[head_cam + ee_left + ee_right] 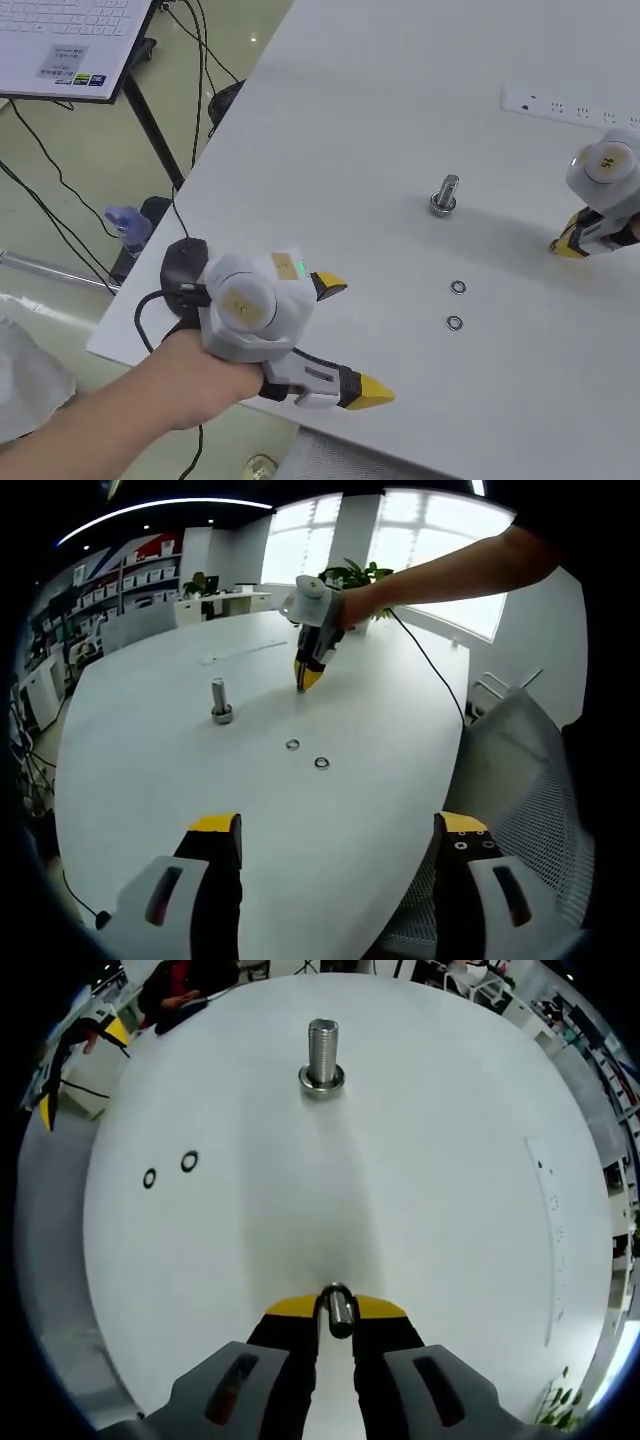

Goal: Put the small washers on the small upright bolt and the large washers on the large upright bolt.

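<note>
White table [330,150] | left claw [360,340] spread, beside near edge | washers [457,287] mid-table

right gripper [336,1305] clamps small bolt [340,1316] | large bolt [322,1048] upright ahead | 2 washers [189,1161] lying left

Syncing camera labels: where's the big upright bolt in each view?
Head view: large bolt, upper right of centre.
Left gripper view: left of centre, upper half.
Right gripper view: top centre, ahead of the jaws gripping a small bolt.
Shared landmark: two loose washers lying near it.
</note>
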